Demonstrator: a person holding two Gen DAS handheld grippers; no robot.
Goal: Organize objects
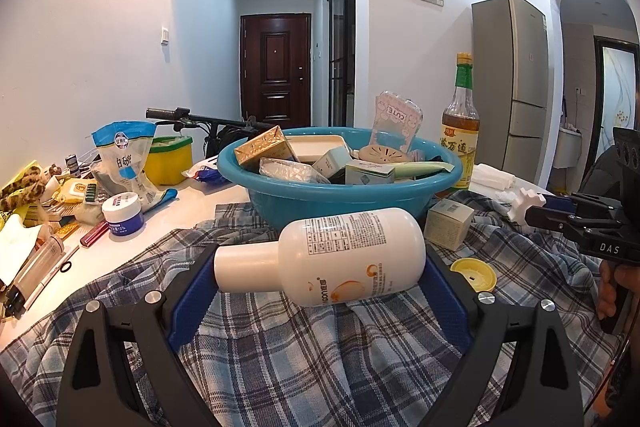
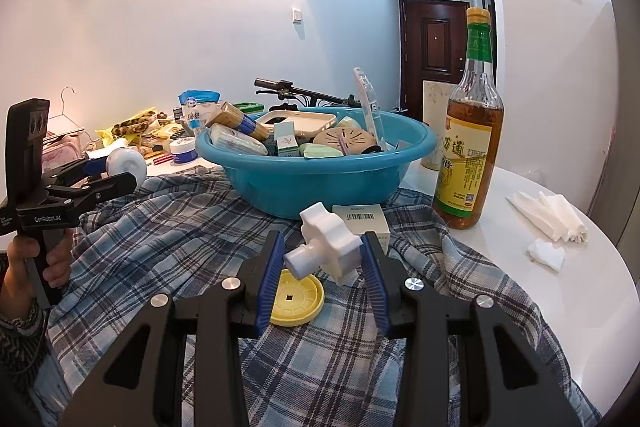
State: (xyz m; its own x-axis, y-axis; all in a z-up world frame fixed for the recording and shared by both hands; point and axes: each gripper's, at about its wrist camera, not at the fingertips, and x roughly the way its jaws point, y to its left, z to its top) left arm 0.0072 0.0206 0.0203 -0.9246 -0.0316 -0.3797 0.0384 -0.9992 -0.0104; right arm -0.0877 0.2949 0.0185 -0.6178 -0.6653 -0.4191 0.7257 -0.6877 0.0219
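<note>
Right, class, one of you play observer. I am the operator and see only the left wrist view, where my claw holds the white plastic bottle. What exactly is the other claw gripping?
Observer: The right claw grips a white plastic star-shaped knob with a short tube.
Operator: And the yellow thing near it?
Observer: A round yellow plastic lid with a square hole in its middle, flat on the plaid cloth.
Operator: Anything I miss entirely?
Observer: A wire hanger against the wall, beyond your white plastic bottle.
</note>
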